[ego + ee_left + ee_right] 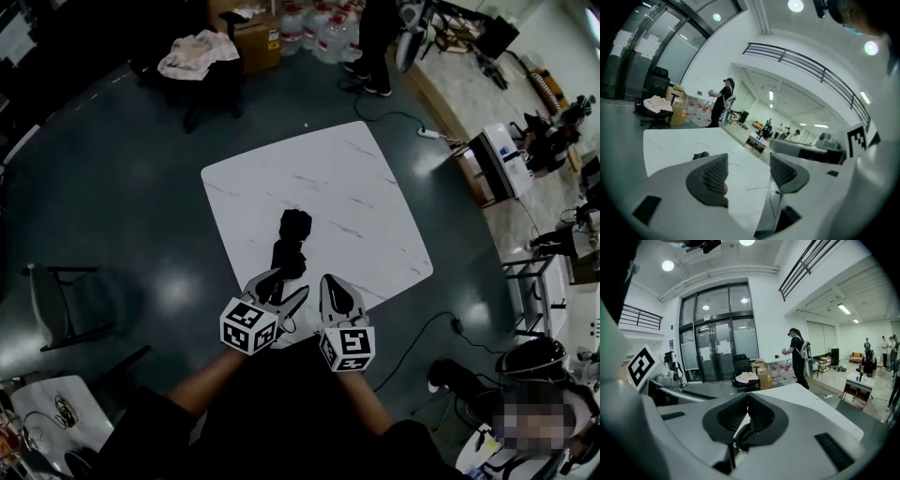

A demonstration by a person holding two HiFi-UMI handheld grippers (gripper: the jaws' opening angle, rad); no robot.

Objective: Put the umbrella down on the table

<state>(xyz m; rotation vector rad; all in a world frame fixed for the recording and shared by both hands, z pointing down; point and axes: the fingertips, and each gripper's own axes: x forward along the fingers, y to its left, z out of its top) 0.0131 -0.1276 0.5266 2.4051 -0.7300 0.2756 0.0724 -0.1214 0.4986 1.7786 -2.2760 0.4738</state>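
Note:
A folded black umbrella point(292, 242) lies on the white marble-patterned table point(356, 187), near its front middle. My left gripper point(284, 289) hangs above the umbrella's near end, open, with nothing between its jaws. In the left gripper view the umbrella point(701, 155) shows as a small dark shape on the table point(675, 145), beyond the left jaw of the left gripper point(749, 171). My right gripper point(335, 286) is beside it to the right, over the table's front edge. In the right gripper view the right gripper point(747, 401) has its pads together and holds nothing.
A grey chair point(61, 309) stands left of the table. At the back are a chair draped with cloth point(202, 56), a cardboard box point(255, 37), water bottles point(323, 28) and a standing person point(375, 47). A power strip point(427, 133) and a low cabinet point(502, 159) lie to the right.

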